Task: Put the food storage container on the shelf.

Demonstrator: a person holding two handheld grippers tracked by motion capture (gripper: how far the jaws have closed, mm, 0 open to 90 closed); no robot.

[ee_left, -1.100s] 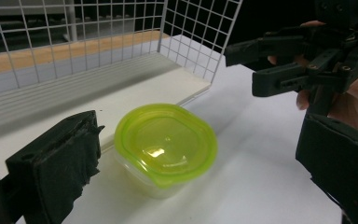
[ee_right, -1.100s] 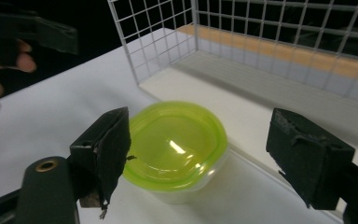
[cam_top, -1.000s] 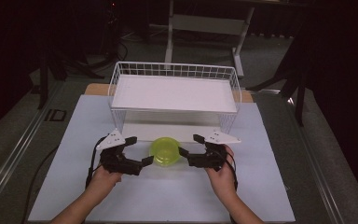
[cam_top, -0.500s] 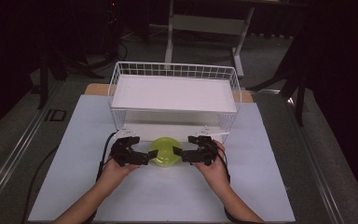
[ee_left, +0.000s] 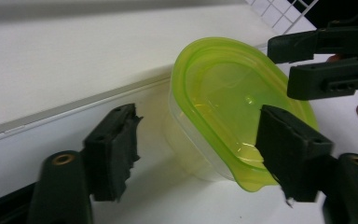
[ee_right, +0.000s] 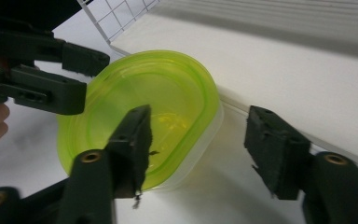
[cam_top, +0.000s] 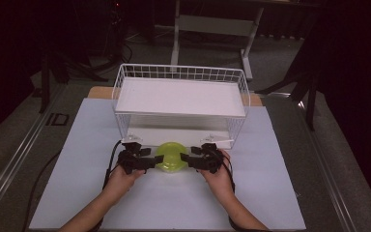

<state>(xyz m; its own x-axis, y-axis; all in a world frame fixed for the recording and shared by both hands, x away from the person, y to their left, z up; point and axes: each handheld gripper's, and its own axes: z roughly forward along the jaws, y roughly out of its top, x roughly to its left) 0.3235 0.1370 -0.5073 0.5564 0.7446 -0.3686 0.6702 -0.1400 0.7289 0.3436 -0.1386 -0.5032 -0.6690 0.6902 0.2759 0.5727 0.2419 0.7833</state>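
Green-lidded clear container (cam_top: 170,156) sits between both grippers.

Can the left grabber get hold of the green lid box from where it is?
Probably yes. The left gripper is open, with its jaws standing on either side of the container's green lid at the near edge. Nothing sits between them. The right gripper is at the far side.

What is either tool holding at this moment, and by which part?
Nothing is held yet. Both the left tool and right tool are open, jaws straddling opposite ends of the green-lidded container.
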